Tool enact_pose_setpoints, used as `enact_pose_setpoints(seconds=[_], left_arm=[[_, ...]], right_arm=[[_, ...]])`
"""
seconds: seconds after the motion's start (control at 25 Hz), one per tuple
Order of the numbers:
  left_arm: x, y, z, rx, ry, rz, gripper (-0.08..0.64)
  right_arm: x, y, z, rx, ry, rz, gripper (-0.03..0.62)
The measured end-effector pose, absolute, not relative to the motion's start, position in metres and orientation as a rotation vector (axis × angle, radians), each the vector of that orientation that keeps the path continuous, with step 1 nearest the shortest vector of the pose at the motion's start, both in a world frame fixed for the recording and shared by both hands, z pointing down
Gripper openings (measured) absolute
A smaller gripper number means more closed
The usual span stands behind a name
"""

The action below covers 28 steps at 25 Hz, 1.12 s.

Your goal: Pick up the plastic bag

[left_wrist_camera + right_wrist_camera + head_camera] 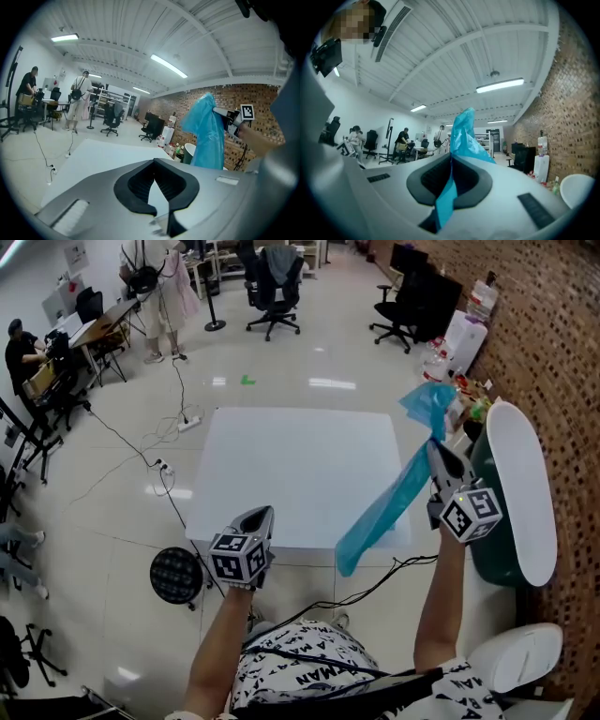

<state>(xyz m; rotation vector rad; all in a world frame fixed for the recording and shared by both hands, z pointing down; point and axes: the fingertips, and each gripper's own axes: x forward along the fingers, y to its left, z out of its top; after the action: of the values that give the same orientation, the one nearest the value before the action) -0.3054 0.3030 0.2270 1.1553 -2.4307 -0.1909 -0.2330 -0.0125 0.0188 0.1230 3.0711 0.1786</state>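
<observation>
A long blue plastic bag [389,507] hangs in the air over the right edge of the white table [291,465]. My right gripper [435,448] is shut on it near its upper end, and the top of the bag [464,133] puffs out beyond the closed jaws while the rest trails down below them. The left gripper view shows the bag [206,136] lifted off the table, held by the right gripper [220,112]. My left gripper [262,513] hovers at the table's near edge, jaws closed on nothing [154,163].
A dark green bin with a white lid [520,488] stands against the brick wall at the right, and another white lid [516,657] is nearer. On the floor lie a round black object [175,575] and cables [141,451]. Office chairs [272,282] and people are far back.
</observation>
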Motion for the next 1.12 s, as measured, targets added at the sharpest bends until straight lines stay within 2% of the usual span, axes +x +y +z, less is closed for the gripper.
enact_pose_setpoints(seconds=[0.28, 0.6, 0.84, 1.12], left_arm=[[-0.313, 0.304, 0.238, 1.113, -2.417, -0.213, 0.0], [-0.318, 0.323, 0.264, 1.016, -2.403, -0.248, 0.0], [-0.316, 0.361, 0.291, 0.924, -2.382, -0.248, 0.0], [-0.313, 0.403, 0.322, 0.825, -2.341, -0.255, 0.0]], right_arm=[[-0.312, 0.034, 0.038, 0.41, 3.13, 0.739, 0.008], [-0.392, 0.149, 0.206, 1.012, 3.18, 1.116, 0.008], [-0.397, 0.245, 0.348, 1.352, 3.101, 1.42, 0.008], [-0.364, 0.313, 0.456, 1.698, 2.788, 1.827, 0.008]])
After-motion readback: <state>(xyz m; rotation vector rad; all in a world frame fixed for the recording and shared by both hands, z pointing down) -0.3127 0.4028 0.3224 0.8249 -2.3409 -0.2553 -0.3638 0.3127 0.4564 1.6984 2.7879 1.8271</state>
